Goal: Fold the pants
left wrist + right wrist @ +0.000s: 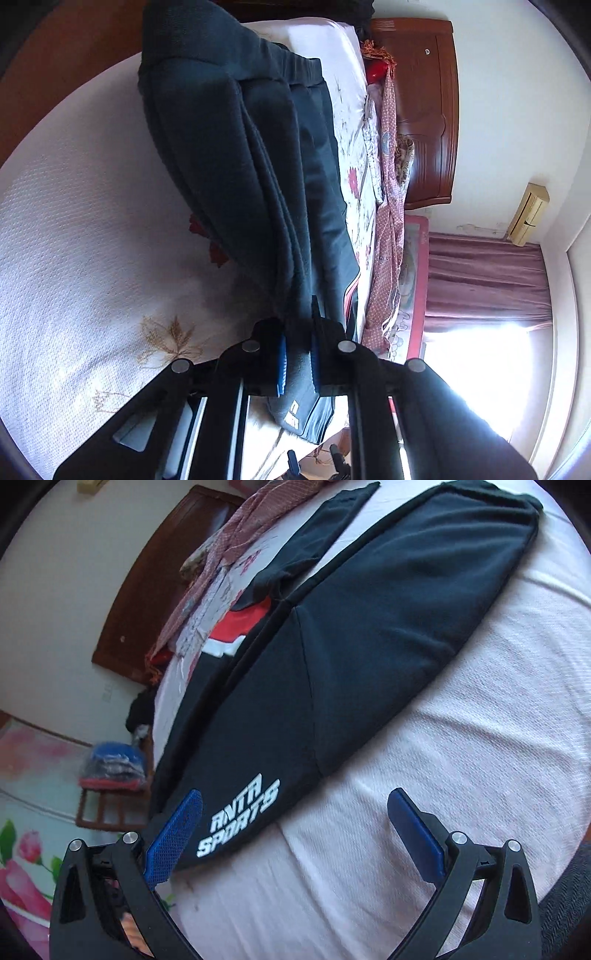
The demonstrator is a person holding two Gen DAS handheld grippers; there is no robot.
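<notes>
The dark pants (pixel 236 155) lie lengthwise on the white bed and run away from my left gripper (pixel 298 339). That gripper is shut on the pants' near end, with dark cloth pinched between its blue pads (pixel 282 363). In the right wrist view the pants (pixel 369 646) lie across the bed, and white "ANTA SPORTS" lettering (pixel 240 814) shows at their near end. My right gripper (pixel 295 797) stands wide open just above that end. Its left pad (pixel 177 840) is over the cloth's edge, its right pad (pixel 415 836) is over bare sheet, and it holds nothing.
A black, red and white garment (pixel 236 627) lies beyond the pants. A patterned quilt (pixel 388 229) is bunched along the bed's far side by the wooden headboard (pixel 424 110). A stool with folded clothes (pixel 110 775) stands on the floor. The white sheet (pixel 461 794) spreads to the right.
</notes>
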